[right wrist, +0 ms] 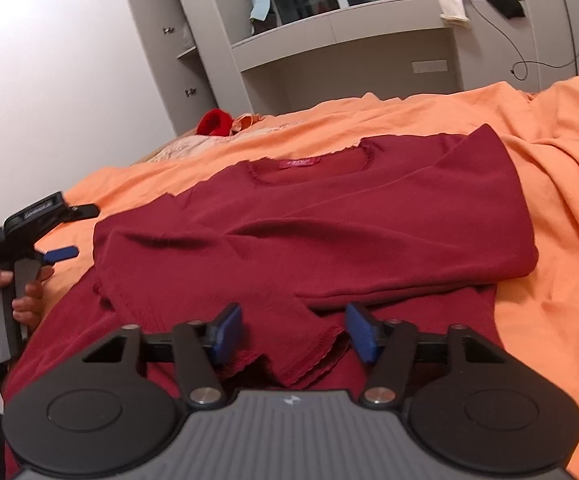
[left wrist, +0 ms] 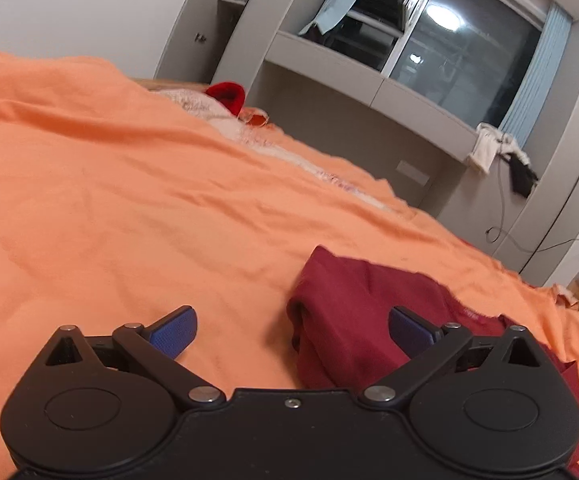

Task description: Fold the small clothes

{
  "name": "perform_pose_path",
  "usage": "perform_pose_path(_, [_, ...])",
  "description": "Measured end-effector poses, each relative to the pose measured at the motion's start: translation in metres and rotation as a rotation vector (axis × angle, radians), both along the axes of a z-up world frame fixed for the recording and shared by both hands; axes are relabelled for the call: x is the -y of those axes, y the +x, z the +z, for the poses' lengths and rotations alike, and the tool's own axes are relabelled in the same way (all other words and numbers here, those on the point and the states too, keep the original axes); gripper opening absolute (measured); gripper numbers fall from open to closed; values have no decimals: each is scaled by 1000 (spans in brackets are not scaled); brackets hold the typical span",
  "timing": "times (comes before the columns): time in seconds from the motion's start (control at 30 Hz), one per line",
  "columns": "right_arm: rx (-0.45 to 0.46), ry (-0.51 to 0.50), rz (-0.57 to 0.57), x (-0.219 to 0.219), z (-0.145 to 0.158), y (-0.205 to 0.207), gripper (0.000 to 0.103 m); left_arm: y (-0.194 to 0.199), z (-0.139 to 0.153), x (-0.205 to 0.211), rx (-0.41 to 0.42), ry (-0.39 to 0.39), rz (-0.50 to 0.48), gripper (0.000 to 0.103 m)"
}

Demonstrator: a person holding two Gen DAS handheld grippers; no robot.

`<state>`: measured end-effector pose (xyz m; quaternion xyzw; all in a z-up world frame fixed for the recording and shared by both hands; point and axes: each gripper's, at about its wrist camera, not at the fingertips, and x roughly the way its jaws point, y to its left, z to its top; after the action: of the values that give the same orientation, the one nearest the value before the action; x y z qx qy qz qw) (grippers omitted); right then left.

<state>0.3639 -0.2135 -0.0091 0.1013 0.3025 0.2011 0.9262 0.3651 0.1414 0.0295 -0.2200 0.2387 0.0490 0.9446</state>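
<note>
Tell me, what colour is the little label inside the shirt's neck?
Bright pink label, on the dark red knitted shirt; clearest in the right wrist view.

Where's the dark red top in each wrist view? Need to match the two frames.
Left wrist: dark red top sits lower right on the orange bedspread, partly behind the left tool's right finger.
Right wrist: the top fills the centre, neckline away from the camera, sleeve cuff between the open fingers of the right tool.
Shared landmark: red plush item at the bed's far end.
</note>
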Motion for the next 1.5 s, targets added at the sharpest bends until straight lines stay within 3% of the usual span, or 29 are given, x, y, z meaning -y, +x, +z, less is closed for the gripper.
perform_pose_path(0.13, [2, -13, 0, -4, 0, -1, 42, 10, -5, -5, 1, -38, 8, 81])
perform_pose_path(0.17, [6, -10, -2, -5, 0, -1, 36, 12, -6, -7, 2, -56, 12, 73])
perform_pose_path(0.23, [17, -10, -4, -5, 1, -2, 27, 18, -9, -9, -19, -88, 6, 46])
perform_pose_path(0.27, [23, -11, -4, -5, 2, -2, 24, 21, -11, -9, -40, -93, -4, 26])
perform_pose_path(0.37, [43, -19, 1, -7, 4, -5, 19, 22, -14, -4, -49, -65, -19, 13])
perform_pose_path(0.53, [73, -36, 10, -12, 8, -10, 17, 18, -9, -2, -22, -44, -3, 8])
perform_pose_path(0.63, [89, -50, 14, -13, 9, -13, 14, 16, -6, 0, -15, -24, -3, 7])
perform_pose_path(0.77, [116, -47, 10, -13, 12, -15, 5, 11, 0, -6, 12, -54, 12, 7])
perform_pose_path(0.87, [123, -69, 26, -16, 13, -16, 1, 16, -5, -10, -25, -47, 19, 7])
perform_pose_path(1.03, [101, -103, 20, -18, 9, -14, 1, 18, -7, -3, -53, 4, 4, 13])
perform_pose_path(1.13, [112, -93, 18, -14, 8, -19, 5, 8, 2, 1, -29, 48, 19, 32])
perform_pose_path(1.2, [130, -69, 20, -9, 10, -26, 20, -3, 12, 5, -2, 68, 25, 64])
perform_pose_path(1.23, [140, -59, 18, -7, 12, -31, 26, -10, 17, 6, 19, 73, 33, 69])
perform_pose_path(1.27, [158, -54, 16, -5, 15, -36, 40, -19, 24, 9, 45, 77, 43, 76])
perform_pose_path(1.37, [210, -55, 12, -2, 22, -54, 51, -44, 44, 16, 104, 70, 47, 97])
perform_pose_path(1.4, [224, -60, 10, -2, 25, -61, 61, -54, 50, 19, 121, 66, 53, 102])
perform_pose_path(1.5, [270, -82, 3, -3, 33, -89, 83, -82, 68, 29, 155, 67, 9, 102])
